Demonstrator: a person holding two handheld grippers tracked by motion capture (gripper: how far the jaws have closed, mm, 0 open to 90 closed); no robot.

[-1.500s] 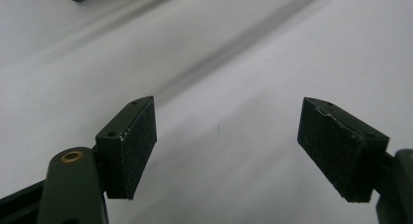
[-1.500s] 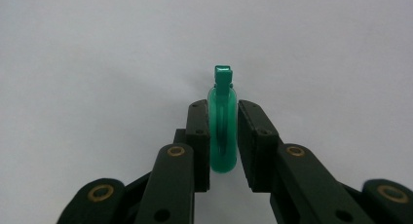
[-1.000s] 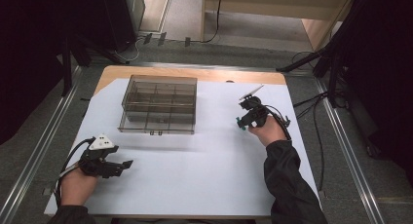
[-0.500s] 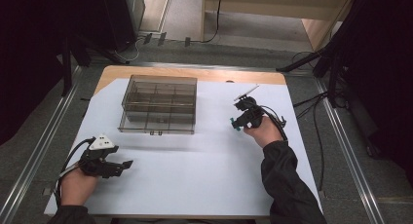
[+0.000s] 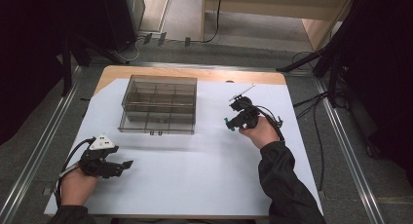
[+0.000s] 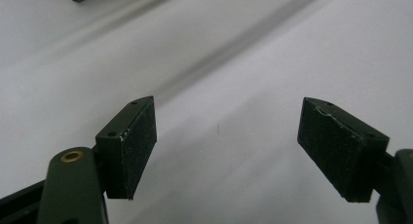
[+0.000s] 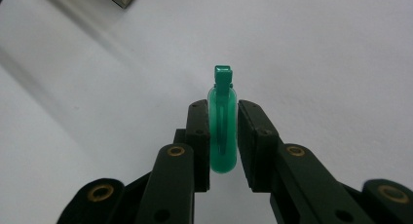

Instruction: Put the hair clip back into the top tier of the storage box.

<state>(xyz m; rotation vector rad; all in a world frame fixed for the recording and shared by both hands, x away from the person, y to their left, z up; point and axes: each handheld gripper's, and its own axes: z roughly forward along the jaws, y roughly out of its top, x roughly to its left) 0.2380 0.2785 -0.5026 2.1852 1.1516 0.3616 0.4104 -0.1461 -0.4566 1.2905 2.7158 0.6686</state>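
A small green plastic piece (image 7: 223, 131), oval with a square tab on top, is clamped between the jaws of my right gripper (image 7: 223, 136), which is shut on it. In the high view the right gripper (image 5: 233, 121) hovers over the white sheet, to the right of the clear compartment box (image 5: 159, 105), and the green piece (image 5: 228, 123) shows at its tip. My left gripper (image 5: 124, 166) rests near the table's front left corner. Its pads (image 6: 136, 141) stand wide apart over bare white surface, open with nothing between them.
The clear box has several compartments and sits at the back left of the white sheet (image 5: 195, 175). A thin light-coloured stick (image 5: 242, 93) lies behind the right gripper. Cables (image 5: 311, 131) trail at the right edge. Metal rails (image 5: 29, 165) flank the table.
My right hand has shifted left and slightly toward the front with the green piece in its jaws. The left hand has stayed where it was.
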